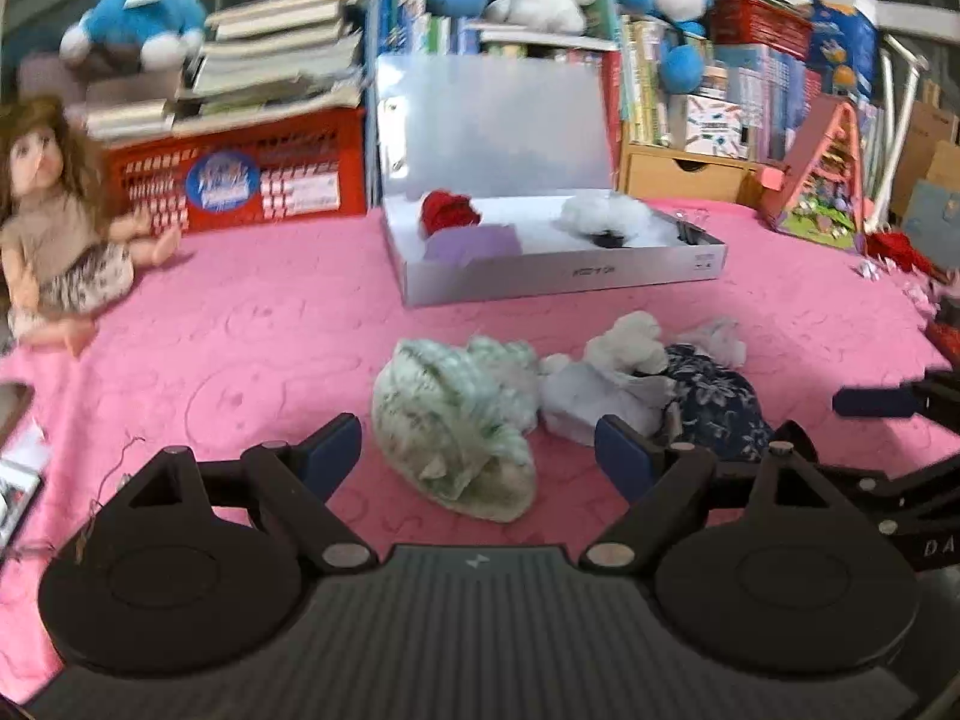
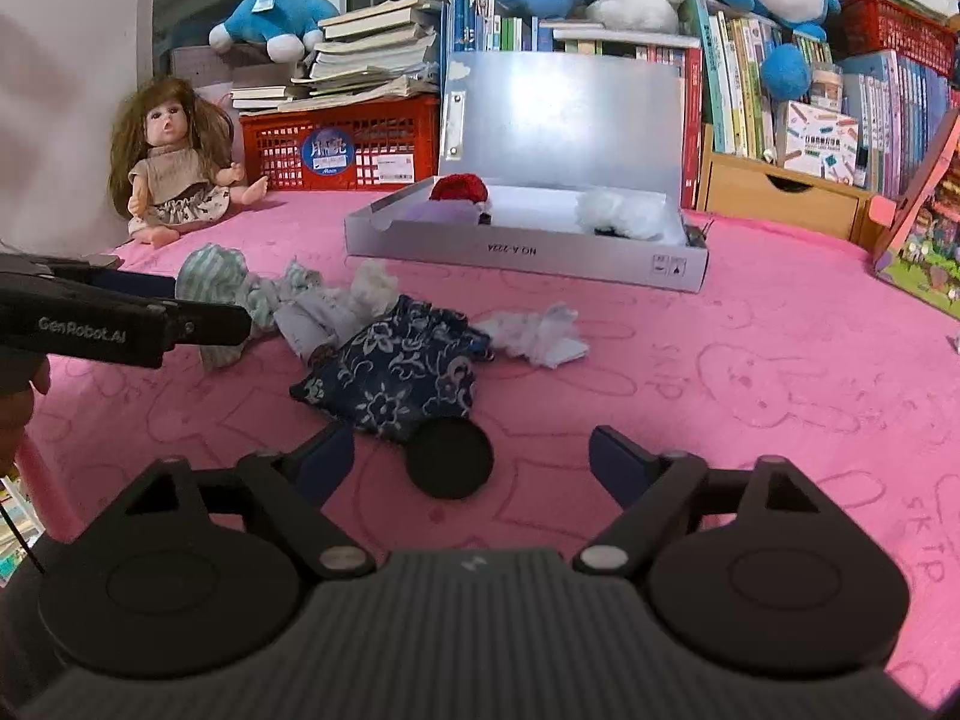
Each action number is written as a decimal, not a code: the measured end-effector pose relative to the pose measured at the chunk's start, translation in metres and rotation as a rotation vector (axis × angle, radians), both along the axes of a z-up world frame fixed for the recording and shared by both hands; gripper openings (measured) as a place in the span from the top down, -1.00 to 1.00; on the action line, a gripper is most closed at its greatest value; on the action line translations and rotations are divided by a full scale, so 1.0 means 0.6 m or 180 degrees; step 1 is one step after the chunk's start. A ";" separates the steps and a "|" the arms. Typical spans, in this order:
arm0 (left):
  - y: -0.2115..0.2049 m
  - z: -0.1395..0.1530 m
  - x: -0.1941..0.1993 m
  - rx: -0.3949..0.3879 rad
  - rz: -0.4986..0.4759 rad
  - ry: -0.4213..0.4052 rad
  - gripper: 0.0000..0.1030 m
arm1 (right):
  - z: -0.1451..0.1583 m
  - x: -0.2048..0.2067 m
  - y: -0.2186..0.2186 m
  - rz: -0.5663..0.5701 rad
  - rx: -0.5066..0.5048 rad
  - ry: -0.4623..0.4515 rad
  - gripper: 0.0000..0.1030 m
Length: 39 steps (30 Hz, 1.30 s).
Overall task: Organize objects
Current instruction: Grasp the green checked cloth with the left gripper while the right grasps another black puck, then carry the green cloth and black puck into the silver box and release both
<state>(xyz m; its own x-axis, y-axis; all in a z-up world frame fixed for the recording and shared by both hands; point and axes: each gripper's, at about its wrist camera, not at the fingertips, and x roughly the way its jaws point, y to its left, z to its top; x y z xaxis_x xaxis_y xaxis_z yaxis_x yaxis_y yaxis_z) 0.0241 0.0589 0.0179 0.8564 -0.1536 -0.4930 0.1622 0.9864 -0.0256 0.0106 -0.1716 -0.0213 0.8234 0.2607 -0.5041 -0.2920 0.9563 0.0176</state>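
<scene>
I am looking along both grippers at a pink blanket (image 2: 720,360) printed with rabbit outlines. My left gripper (image 1: 478,459) has its tongs spread wide apart, holding nothing; they frame a crumpled pale green striped garment (image 1: 462,420) that lies on the blanket just ahead of them. My right gripper (image 2: 471,459) also has its tongs wide apart and empty. Between and just ahead of its fingers lies a flat black disc (image 2: 449,457), which touches the near edge of a dark blue floral cloth (image 2: 396,369).

The small clothes lie in a loose heap in the middle of the blanket. In the right wrist view, the green striped garment is at the left end, a pale grey-white piece (image 2: 318,315) sits next to it, the floral cloth lies in front, and a crumpled white scrap (image 2: 537,333) lies to the right, just beside the floral cloth. The left gripper's arm reaches in from the left edge of that view, near the green garment.

Behind the heap, well apart from it, stands an open silver box (image 2: 528,255) with its lid raised. Inside it I see a red knitted item (image 2: 459,187), a lilac piece (image 2: 441,213) and a fluffy white item (image 2: 624,213).

A long-haired doll (image 2: 171,162) sits at the far left, beside a red crate (image 2: 339,147) stacked with books. Blue plush toys (image 2: 270,15) lie on the crowded shelves behind.
</scene>
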 end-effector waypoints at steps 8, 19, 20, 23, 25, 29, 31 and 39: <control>-0.002 -0.017 0.034 -0.0180 0.0020 0.0072 -0.70 | -0.005 0.001 0.001 0.0007 0.0042 0.0059 -0.04; -0.002 -0.015 0.046 -0.0327 0.0096 0.0088 0.21 | 0.002 -0.002 -0.018 -0.0135 0.0208 -0.0023 0.29; -0.003 -0.013 0.044 -0.0314 0.0094 0.0082 0.23 | 0.004 -0.002 -0.019 -0.0152 0.0211 -0.0032 0.29; -0.005 -0.006 0.039 -0.0268 0.0093 0.0035 0.25 | 0.006 0.000 -0.026 -0.0228 0.0226 -0.0044 0.29; -0.005 0.000 0.037 -0.0270 0.0098 0.0000 0.26 | 0.006 0.004 -0.032 -0.0279 0.0268 -0.0020 0.29; -0.004 0.013 0.032 -0.0295 0.0108 -0.0066 0.26 | 0.007 0.008 -0.041 -0.0359 0.0324 -0.0011 0.29; -0.005 0.020 0.031 -0.0293 0.0115 -0.0093 0.26 | 0.009 0.009 -0.044 -0.0394 0.0327 -0.0031 0.29; -0.010 0.044 0.025 -0.0301 0.0069 -0.0209 0.27 | 0.020 0.015 -0.050 -0.0452 0.0338 -0.0092 0.29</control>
<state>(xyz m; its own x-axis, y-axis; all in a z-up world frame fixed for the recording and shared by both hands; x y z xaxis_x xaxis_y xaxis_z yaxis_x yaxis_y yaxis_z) 0.0393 0.0527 0.0441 0.8899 -0.1780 -0.4199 0.1453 0.9834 -0.1088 0.0198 -0.2016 -0.0095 0.8694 0.1913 -0.4556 -0.1559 0.9811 0.1144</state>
